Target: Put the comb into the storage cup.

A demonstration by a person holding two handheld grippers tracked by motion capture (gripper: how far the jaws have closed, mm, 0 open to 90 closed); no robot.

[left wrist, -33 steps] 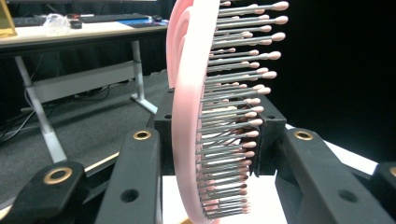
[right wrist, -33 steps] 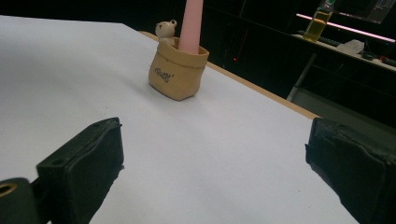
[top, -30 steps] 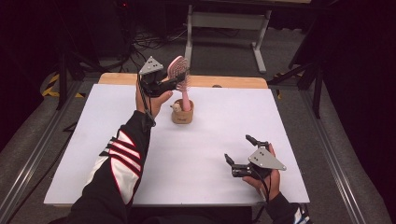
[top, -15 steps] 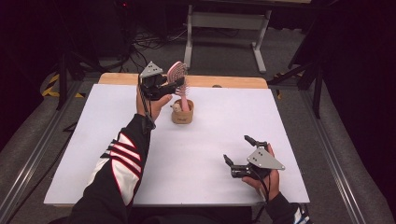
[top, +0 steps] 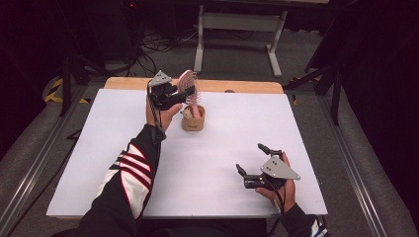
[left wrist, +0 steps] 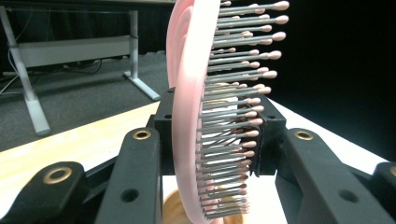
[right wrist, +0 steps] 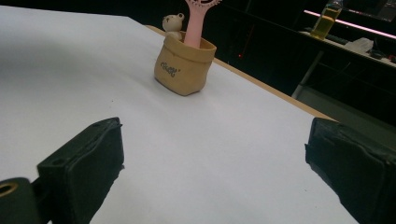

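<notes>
Pink hairbrush (top: 188,88) upright, handle in tan pot (top: 192,120), bristled head clamped in left claw (top: 179,97).

The left arm (top: 131,173), in a dark sleeve with red and white stripes, reaches up the table toward 12 o'clock. Its hand (top: 160,114) holds the left gripper (top: 179,95) at about 11 o'clock, its jaws pointing toward 3 o'clock and closed on the head of a brush (left wrist: 194,107), one jaw on the back and one on the bristle side. The right hand (top: 281,185) sits at about 5 o'clock with only the wrist in view. The right gripper (top: 253,160) points toward 10 o'clock, low over the table, jaws spread wide with nothing between them.
</notes>
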